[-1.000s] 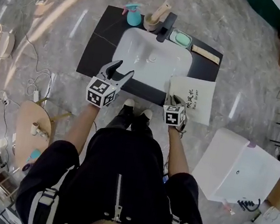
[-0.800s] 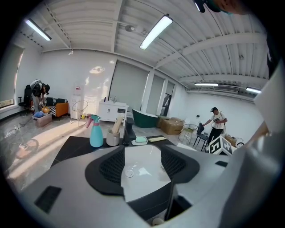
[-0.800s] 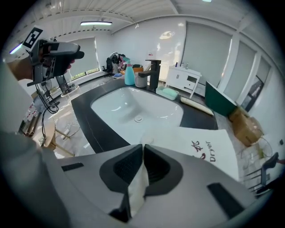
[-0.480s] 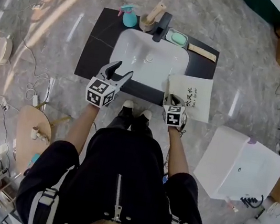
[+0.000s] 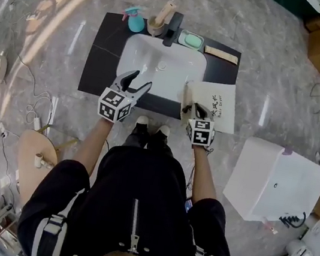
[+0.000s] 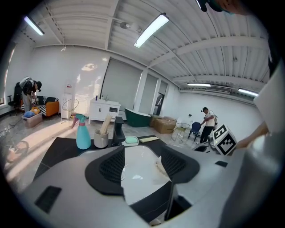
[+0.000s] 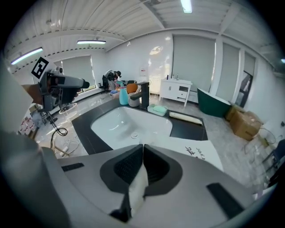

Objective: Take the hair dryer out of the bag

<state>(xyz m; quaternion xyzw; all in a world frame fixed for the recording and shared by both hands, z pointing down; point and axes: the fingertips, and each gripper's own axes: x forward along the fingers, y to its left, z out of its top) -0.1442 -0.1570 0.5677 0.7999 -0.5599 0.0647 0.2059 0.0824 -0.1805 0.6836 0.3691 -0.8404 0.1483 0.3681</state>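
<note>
**A:** While the right gripper (image 5: 196, 110) has its fingers (image 7: 127, 168) clenched on the near left edge of the bag (image 5: 213, 106), we should lift gently. That way the cloth opens instead of the whole bag dragging along.

**B:** Agreed. Our left gripper (image 5: 139, 82) hovers over the front of the sink (image 5: 161, 64), fingers (image 6: 111, 165) released and empty. We judge it should come across to steady the other lip or reach inside.

**A:** And the hair dryer?

**B:** We cannot see it, so we take it to be inside. The bag is white cloth with dark lettering. It lies fairly flat on the right end of the black desk (image 5: 102, 54), with its left edge right at the sink. No bulge tells us where the dryer sits.

**A:** Then we feel for it carefully. Thin cloth can slip from the fingers, so we hold the pinch firm.
</note>
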